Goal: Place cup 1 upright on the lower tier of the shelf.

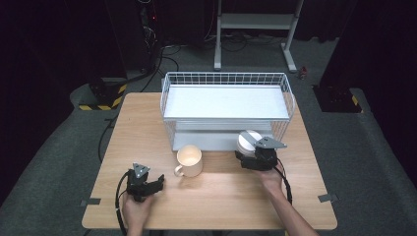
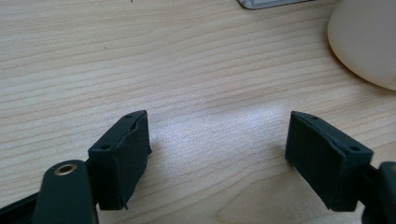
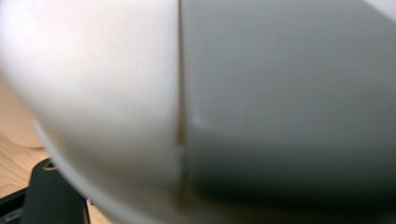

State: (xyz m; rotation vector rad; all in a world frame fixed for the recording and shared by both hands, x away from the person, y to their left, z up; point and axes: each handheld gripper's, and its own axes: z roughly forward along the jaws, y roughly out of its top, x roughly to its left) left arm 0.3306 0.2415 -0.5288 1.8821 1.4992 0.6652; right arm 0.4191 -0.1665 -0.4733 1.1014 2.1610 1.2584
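One white plate (image 1: 248, 141) stands tilted on edge at the front right corner of the wire rack (image 1: 226, 105), gripped at its near rim by the right gripper (image 1: 256, 157), and its pale surface sits blurred against the lens in the right gripper view (image 3: 107, 93). Just in front of the rack's lower shelf, left of the plate, a cream mug (image 1: 189, 161) stands upright on the table (image 1: 221, 196). Further left of the mug, the left gripper (image 1: 147, 184) rests low over the table with jaws spread wide and nothing between them, the mug (image 2: 364, 42) appearing beyond its right jaw.
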